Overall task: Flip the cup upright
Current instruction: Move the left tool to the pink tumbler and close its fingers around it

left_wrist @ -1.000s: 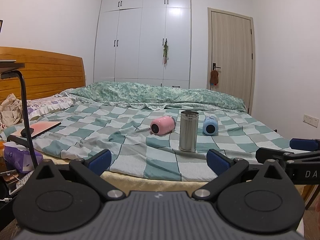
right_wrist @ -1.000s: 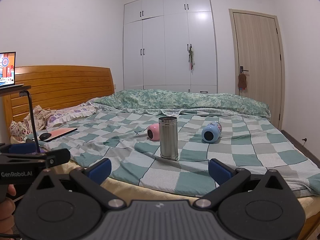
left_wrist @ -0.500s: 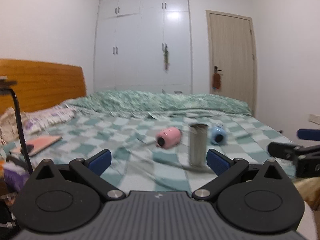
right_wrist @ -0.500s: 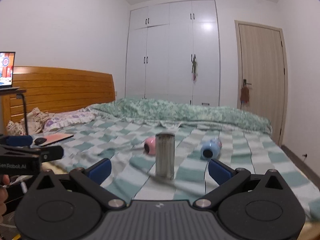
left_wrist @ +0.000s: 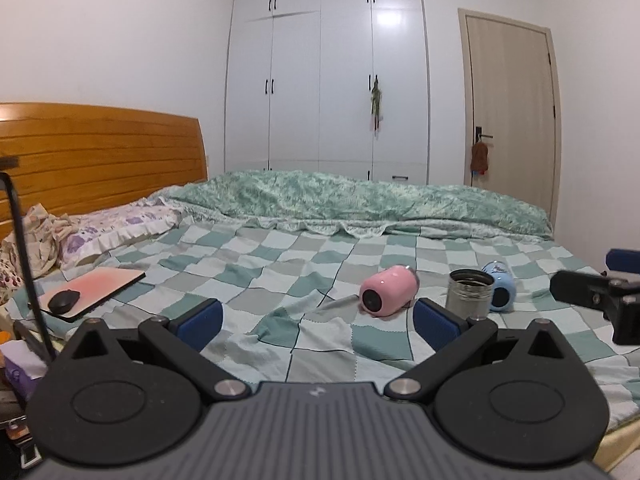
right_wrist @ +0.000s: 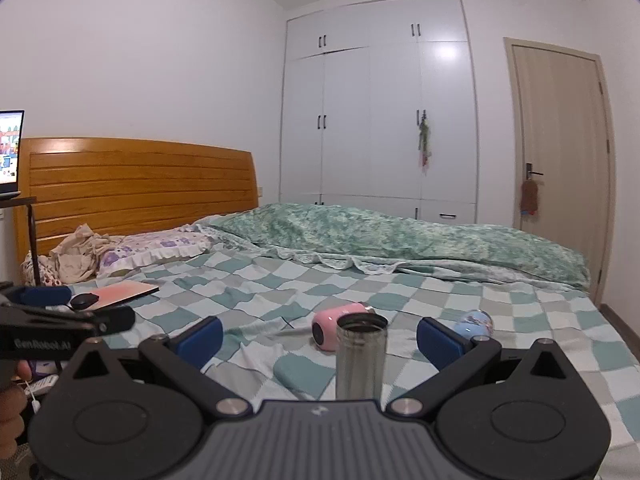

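Note:
A pink cup (left_wrist: 387,290) lies on its side on the checked bedspread (left_wrist: 280,264), its base facing me; it also shows in the right wrist view (right_wrist: 336,323). A blue cup (left_wrist: 498,290) lies on its side to the right, seen too in the right wrist view (right_wrist: 475,322). A steel tumbler (left_wrist: 469,293) stands upright between them, close in front in the right wrist view (right_wrist: 361,356). My left gripper (left_wrist: 318,322) is open and empty, short of the pink cup. My right gripper (right_wrist: 320,338) is open and empty, with the tumbler between its fingers' line of sight.
A pink laptop with a black mouse (left_wrist: 90,289) lies on the bed's left side. A folded green quilt (left_wrist: 360,200) runs along the far side. Pillows and a wooden headboard (left_wrist: 100,152) stand at left. A black stand pole (left_wrist: 24,256) rises at the left edge.
Both grippers have moved forward over the bed and closer to the cups. The cups and tumbler have not moved. Both grippers stay open.

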`<state>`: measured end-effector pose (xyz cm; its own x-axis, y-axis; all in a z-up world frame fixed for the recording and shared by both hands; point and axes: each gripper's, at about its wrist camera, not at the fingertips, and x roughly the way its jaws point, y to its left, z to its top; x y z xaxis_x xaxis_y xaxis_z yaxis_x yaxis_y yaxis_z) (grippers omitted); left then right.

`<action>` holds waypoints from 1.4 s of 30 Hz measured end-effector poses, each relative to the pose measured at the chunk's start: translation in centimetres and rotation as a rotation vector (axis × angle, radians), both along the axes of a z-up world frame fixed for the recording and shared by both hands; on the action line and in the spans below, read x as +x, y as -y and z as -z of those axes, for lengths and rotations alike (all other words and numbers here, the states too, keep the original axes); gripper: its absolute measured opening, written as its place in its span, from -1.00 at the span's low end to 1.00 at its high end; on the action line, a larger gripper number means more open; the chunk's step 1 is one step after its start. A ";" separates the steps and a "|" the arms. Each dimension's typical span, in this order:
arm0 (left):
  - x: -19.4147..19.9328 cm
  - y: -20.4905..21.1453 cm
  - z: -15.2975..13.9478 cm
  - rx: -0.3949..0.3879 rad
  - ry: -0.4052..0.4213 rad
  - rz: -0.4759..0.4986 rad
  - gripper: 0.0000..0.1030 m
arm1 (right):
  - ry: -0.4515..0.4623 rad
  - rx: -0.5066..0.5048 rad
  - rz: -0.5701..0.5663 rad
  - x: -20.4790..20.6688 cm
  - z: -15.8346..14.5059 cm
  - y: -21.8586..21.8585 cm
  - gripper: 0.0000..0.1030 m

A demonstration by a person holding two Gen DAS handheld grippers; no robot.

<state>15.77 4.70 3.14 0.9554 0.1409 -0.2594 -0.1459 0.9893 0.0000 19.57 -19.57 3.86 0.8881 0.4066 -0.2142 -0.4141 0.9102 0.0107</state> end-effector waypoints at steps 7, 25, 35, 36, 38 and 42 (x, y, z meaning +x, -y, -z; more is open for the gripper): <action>7.2 -2.3 1.4 -0.014 -0.098 0.015 1.00 | -0.052 0.029 -0.050 8.3 0.2 -2.8 1.00; 35.5 -5.4 8.6 -0.069 -0.360 0.336 1.00 | -0.114 0.082 -0.074 29.3 5.1 -12.0 1.00; 45.8 -1.7 11.2 -0.026 -0.508 0.610 1.00 | -0.126 -0.009 -0.009 34.9 6.0 -10.5 1.00; 46.5 -1.2 11.5 -0.035 -0.547 0.629 1.00 | -0.137 -0.007 -0.003 35.4 6.2 -10.1 1.00; 48.0 -0.2 12.3 -0.045 -0.630 0.651 1.00 | -0.159 0.009 0.013 36.4 6.4 -9.2 1.00; 50.2 1.9 14.2 -0.041 -0.780 0.627 0.75 | -0.219 0.023 0.054 38.3 6.9 -7.4 1.00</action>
<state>65.97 2.84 -11.06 0.4148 -0.3532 -0.8385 0.4279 0.8890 -0.1628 57.87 -12.20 -3.00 0.8422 0.3665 -0.3954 -0.3501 0.9295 0.1159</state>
